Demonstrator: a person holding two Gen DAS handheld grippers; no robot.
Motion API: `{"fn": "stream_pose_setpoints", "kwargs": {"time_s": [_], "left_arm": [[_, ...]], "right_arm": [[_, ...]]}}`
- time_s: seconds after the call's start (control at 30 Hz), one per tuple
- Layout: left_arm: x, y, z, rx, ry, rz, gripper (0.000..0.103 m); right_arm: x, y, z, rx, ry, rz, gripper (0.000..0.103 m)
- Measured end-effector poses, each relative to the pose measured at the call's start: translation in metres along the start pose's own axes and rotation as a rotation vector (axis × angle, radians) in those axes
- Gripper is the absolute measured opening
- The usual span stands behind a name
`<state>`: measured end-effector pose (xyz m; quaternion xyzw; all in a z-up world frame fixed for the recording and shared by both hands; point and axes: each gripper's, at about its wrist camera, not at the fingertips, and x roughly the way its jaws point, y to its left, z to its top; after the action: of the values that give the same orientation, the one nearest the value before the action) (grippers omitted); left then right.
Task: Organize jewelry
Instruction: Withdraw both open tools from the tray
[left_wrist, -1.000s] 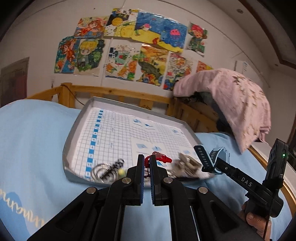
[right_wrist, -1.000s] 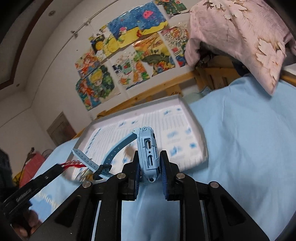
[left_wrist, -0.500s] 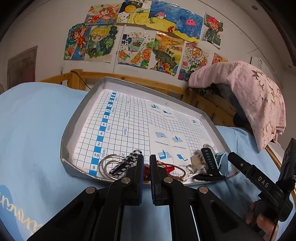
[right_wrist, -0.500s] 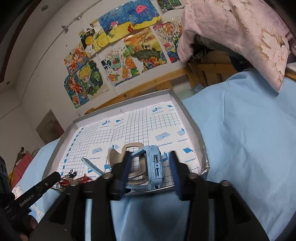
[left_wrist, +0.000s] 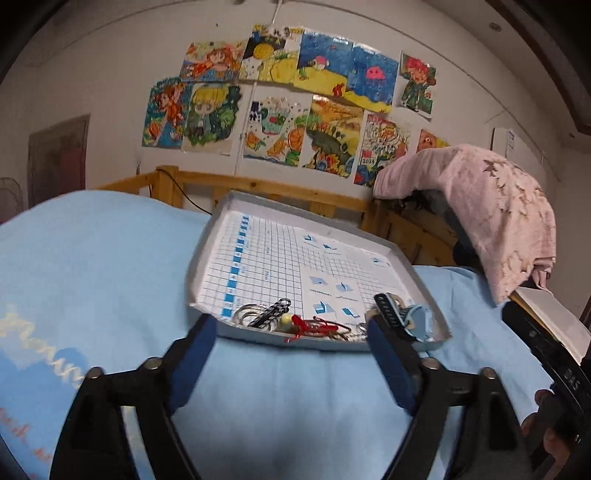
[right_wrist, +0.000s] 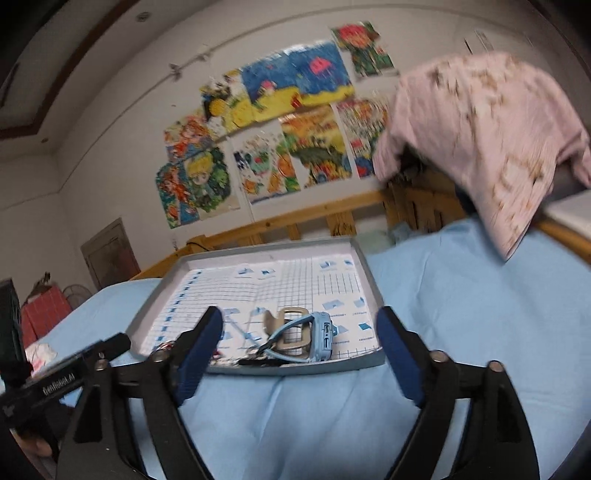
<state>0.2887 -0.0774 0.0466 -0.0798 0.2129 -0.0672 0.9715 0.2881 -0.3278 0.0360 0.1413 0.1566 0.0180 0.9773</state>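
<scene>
A grey tray (left_wrist: 207, 240) lined with grid paper lies on the blue bed; it also shows in the right wrist view (right_wrist: 373, 280). Along its near edge lie silver rings with a black-white braid (left_wrist: 267, 313), a red cord bracelet (left_wrist: 317, 326) and a light blue watch (left_wrist: 408, 317). The watch (right_wrist: 319, 334) rests on a beige strap piece (right_wrist: 291, 332). My left gripper (left_wrist: 291, 350) is open and empty, just short of the tray's near edge. My right gripper (right_wrist: 299, 345) is open and empty, also in front of the tray.
The blue bedsheet (left_wrist: 92, 258) surrounds the tray. A wooden bed rail (left_wrist: 280, 190) runs behind it. A pink blanket (left_wrist: 491, 206) hangs at the back right. Drawings (left_wrist: 288, 99) cover the wall. A white ledge (left_wrist: 550, 314) lies at the right.
Both grippers have opened wide and pulled back from the tray. The left let go of the red bracelet and the right let go of the blue watch; both now lie in the tray.
</scene>
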Motion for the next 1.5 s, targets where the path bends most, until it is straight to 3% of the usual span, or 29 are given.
{"fn": "stream_pose_setpoints", "kwargs": {"time_s": [0.07,0.13,0.47,0.83,1.23,1.5], "left_arm": [[-0.024,0.002,-0.003,-0.001,-0.041,0.008,0.103],[-0.053,0.004,-0.006,-0.002,-0.082,0.008,0.103],[-0.162,0.011,-0.032,0.065,-0.159,0.023,0.103],[-0.225,0.029,-0.070,0.079,-0.192,0.038,0.103],[-0.236,0.051,-0.116,0.086,-0.171,0.062,0.103],[-0.235,0.055,-0.120,0.085,-0.166,0.070,0.103]], "right_arm": [[-0.025,0.006,0.001,-0.025,-0.027,0.017,0.096],[-0.053,0.013,0.000,-0.056,-0.049,0.034,0.102],[-0.162,0.052,-0.017,-0.136,-0.111,0.063,0.102],[-0.236,0.080,-0.053,-0.155,-0.146,0.060,0.102],[-0.247,0.080,-0.094,-0.154,-0.107,0.008,0.102],[-0.234,0.082,-0.105,-0.160,-0.072,-0.005,0.102]]}}
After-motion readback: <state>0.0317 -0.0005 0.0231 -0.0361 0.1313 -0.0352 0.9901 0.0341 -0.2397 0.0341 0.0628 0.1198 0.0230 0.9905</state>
